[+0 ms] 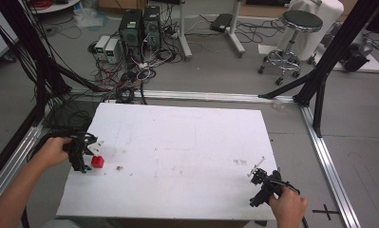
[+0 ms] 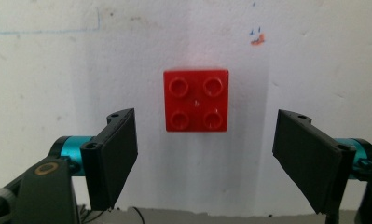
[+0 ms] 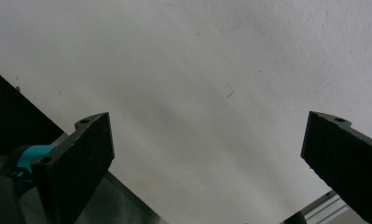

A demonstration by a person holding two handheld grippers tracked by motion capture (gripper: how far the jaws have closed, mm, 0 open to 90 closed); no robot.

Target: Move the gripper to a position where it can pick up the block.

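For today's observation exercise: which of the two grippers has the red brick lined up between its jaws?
The left gripper. The red brick lies on the white table just ahead of its open jaws, untouched. The right gripper faces bare table at the opposite near corner.

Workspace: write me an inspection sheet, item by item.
Surface: white table, with scuffs and faint pen marks.
Job's things: one red four-stud brick near the table's left edge, studs up, untouched.
Clutter: small dark speck beside the brick.
Grippers: left gripper open, jaws either side of the brick, short of it; right gripper open over bare table at the near right corner.
Cables: tangled bundle on the floor behind the table.
Surroundings: computer towers, stool, black frame.
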